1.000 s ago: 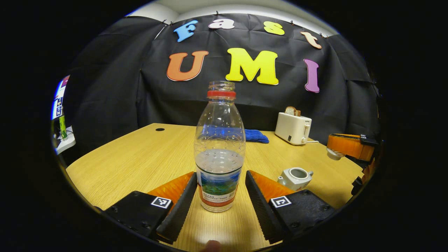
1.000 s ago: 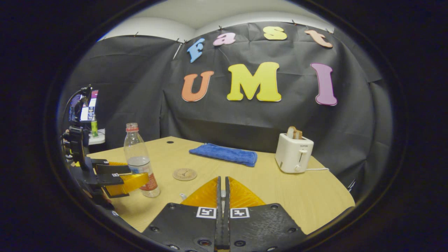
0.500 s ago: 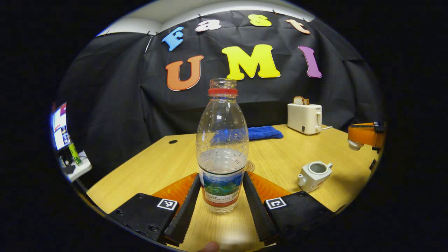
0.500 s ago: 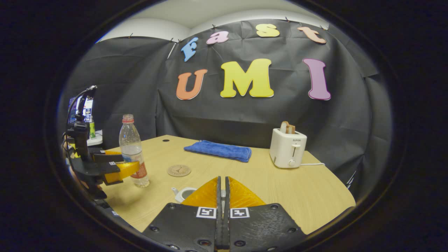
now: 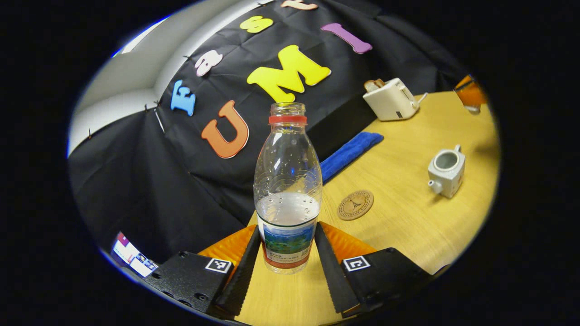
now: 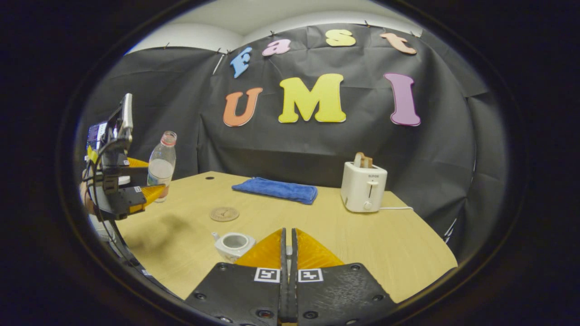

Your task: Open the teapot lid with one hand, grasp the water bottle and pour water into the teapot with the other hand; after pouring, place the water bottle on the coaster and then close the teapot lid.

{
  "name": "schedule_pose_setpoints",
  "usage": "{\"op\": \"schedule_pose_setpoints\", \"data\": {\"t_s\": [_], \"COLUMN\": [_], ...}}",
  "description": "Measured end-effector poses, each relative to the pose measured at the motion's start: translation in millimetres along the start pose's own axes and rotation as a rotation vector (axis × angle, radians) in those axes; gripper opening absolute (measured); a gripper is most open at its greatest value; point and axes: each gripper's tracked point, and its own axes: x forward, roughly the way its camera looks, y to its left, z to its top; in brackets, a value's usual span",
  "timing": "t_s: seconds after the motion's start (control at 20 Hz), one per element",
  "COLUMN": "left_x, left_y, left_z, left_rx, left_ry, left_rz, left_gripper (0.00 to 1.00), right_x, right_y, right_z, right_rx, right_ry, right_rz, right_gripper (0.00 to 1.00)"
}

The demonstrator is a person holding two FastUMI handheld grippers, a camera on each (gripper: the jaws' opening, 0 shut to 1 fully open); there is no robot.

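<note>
Bottle (image 5: 287, 190) aloft — left hand-held gripper (image 5: 286, 253) clamped.

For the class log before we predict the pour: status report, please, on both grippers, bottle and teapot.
Left gripper shut on water bottle, lifted off table. Right gripper shut, holding lid above. Teapot open, coaster bare. Nothing between bottle and teapot.

A recording booth posing as a kitchen: black cloth (image 6: 181, 117) is draping the walls behind a wooden table (image 6: 385, 253) carrying a toaster (image 6: 363, 186), towel (image 6: 274, 189) and teapot (image 6: 233, 244).
</note>
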Motion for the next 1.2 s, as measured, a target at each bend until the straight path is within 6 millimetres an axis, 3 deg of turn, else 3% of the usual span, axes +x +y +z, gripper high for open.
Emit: {"op": "schedule_pose_setpoints", "data": {"t_s": [0.25, 0.5, 0.75, 1.2], "left_x": [-2.7, -9.1, -5.9, -7.0], "left_y": [-5.0, -12.2, -32.2, -43.0], "left_z": [4.7, 19.3, 18.4, 17.0], "left_rx": [0.332, 0.532, 0.659, 0.813], "left_ry": [0.003, -0.024, 0.005, 0.049], "left_rz": [0.009, 0.007, -0.067, -0.087], "left_gripper": [0.74, 0.73, 0.73, 0.74], "right_x": [-5.7, -14.0, -19.4, -23.0], "right_y": [-4.3, -8.9, -15.0, -31.2], "right_z": [-2.7, -7.5, -11.1, -22.4], "right_rx": [0.006, 0.004, 0.013, 0.035], "right_ry": [-0.001, 0.001, 0.004, 0.012], "right_rz": [-0.001, -0.006, -0.013, -0.030], "right_gripper": [0.00, 0.00, 0.00, 0.00]}}
